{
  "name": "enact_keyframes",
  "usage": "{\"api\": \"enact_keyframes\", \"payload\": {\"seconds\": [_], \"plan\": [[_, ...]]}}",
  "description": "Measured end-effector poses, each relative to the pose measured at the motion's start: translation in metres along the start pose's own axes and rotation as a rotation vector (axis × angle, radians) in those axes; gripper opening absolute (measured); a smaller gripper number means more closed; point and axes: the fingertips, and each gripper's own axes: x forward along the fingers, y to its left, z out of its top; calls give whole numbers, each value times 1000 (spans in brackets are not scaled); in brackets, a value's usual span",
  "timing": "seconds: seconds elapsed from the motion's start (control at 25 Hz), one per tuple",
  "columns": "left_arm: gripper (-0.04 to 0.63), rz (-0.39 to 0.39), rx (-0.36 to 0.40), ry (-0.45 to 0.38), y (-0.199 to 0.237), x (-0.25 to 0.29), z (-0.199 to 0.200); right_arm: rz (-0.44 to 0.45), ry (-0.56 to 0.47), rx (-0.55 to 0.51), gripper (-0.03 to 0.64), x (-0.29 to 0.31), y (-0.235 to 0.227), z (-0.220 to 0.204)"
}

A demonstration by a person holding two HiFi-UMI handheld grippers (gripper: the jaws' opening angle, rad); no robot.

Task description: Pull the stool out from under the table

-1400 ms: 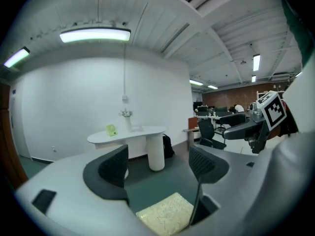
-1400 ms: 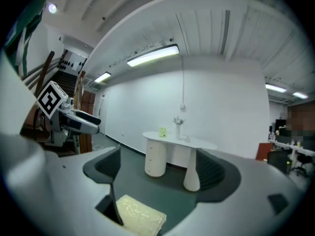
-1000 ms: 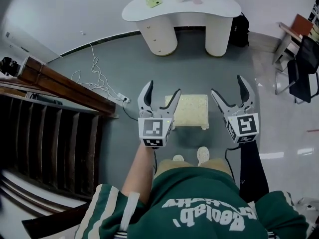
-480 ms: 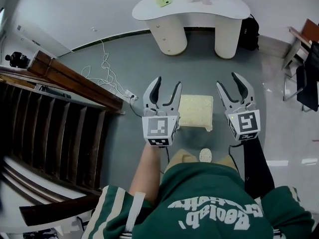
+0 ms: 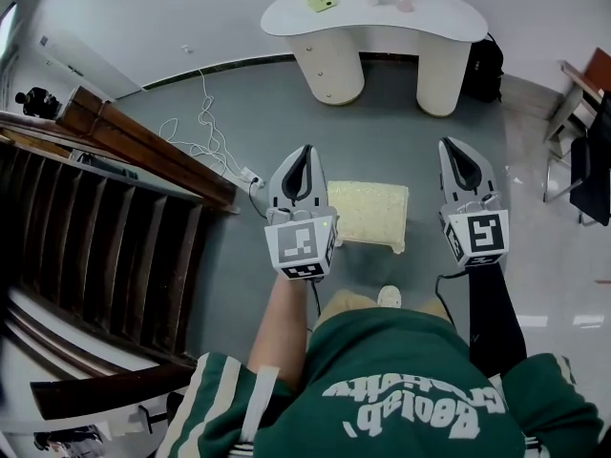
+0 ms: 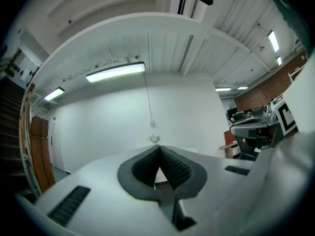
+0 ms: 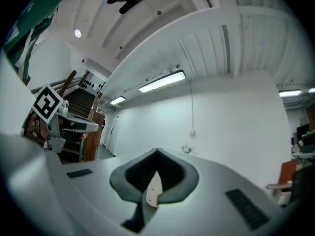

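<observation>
The stool (image 5: 368,215), with a cream padded top, stands on the grey floor well in front of the white table (image 5: 382,12), just ahead of the person's shoe (image 5: 387,297). My left gripper (image 5: 302,153) is held in the air at the stool's left side, jaws shut with nothing between them. On the stool's right my right gripper (image 5: 456,147) hangs the same way, shut and empty. The left gripper (image 6: 159,149) and the right gripper (image 7: 157,154) views look up at the wall and ceiling, with the jaws closed together; the stool is not in them.
A wooden stair railing (image 5: 143,151) and dark stairs run along the left. White cable (image 5: 205,122) lies on the floor near a power strip (image 5: 250,177). A black bag (image 5: 485,65) sits by the table's right leg, and an office chair (image 5: 587,151) stands at far right.
Both grippers have gone from open to shut. They have tilted upward, so the stool no longer shows in either gripper view. The stool itself stays in place.
</observation>
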Motion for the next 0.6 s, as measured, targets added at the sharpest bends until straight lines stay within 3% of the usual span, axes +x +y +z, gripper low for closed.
{"api": "enact_keyframes", "payload": {"seconds": [0.4, 0.6], "plan": [[3, 2, 12, -10, -3, 2, 2, 21, -12, -6, 2, 0, -1, 3], [3, -11, 53, -11, -7, -2, 0, 59, 17, 12, 3, -4, 4, -3]]}}
